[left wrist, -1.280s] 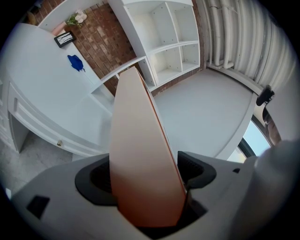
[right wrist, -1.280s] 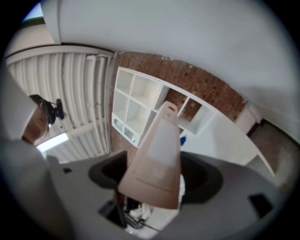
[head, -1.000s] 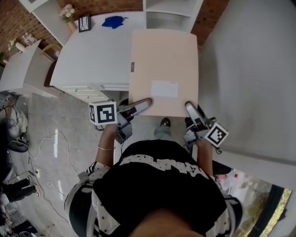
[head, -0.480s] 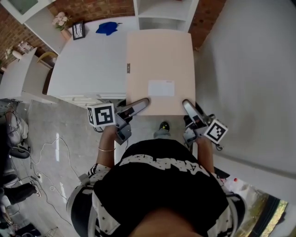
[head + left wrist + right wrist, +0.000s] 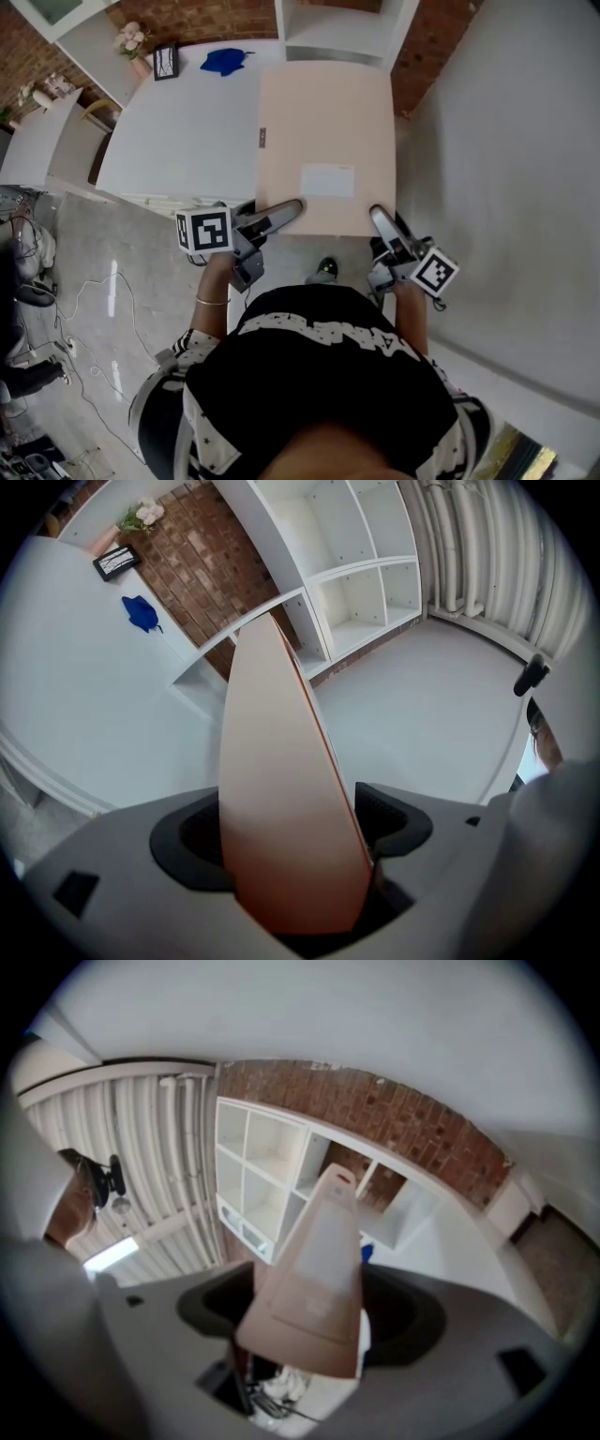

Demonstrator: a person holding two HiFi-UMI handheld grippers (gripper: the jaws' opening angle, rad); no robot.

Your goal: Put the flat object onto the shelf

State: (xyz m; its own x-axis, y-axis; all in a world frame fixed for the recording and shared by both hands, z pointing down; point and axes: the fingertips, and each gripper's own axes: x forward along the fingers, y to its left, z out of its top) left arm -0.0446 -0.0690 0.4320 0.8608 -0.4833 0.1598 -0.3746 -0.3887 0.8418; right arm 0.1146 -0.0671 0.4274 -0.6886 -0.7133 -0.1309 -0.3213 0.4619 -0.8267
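Head view, centre: pale beige board [image 5: 323,131] carried flat and level, far edge toward 12 o'clock, just short of the white shelf [image 5: 342,23]. Pinched at the near edge only, with the left gripper [image 5: 286,208] clamped on the corner at 7 o'clock and the right gripper [image 5: 377,216] clamped on the corner at 5 o'clock. Confirmed in the left gripper view and the right gripper view: board edge seated deep between each pair of jaws.

Probably stiff, with no sag or bow visible despite support from one end alone. Probably light too, judging by thinness, yet prone to droop or twist at the far end given the long overhang. Smooth matte face, so likely slippery without a firm squeeze. Better balanced if gripped further along the sides, at 3 and 9 o'clock.

Thin in section, with a reddish-brown edge line in the left gripper view. Rectangular, corners slightly rounded, white label [image 5: 328,180] toward 6 o'clock on the face, small dark tab [image 5: 262,137] on the side at 9 o'clock.

At 9 to 10 o'clock, smooth white table [image 5: 169,131] bearing a blue scrap [image 5: 225,62] and a small framed picture [image 5: 165,60]. Rough red brick wall [image 5: 187,11] behind the shelf.
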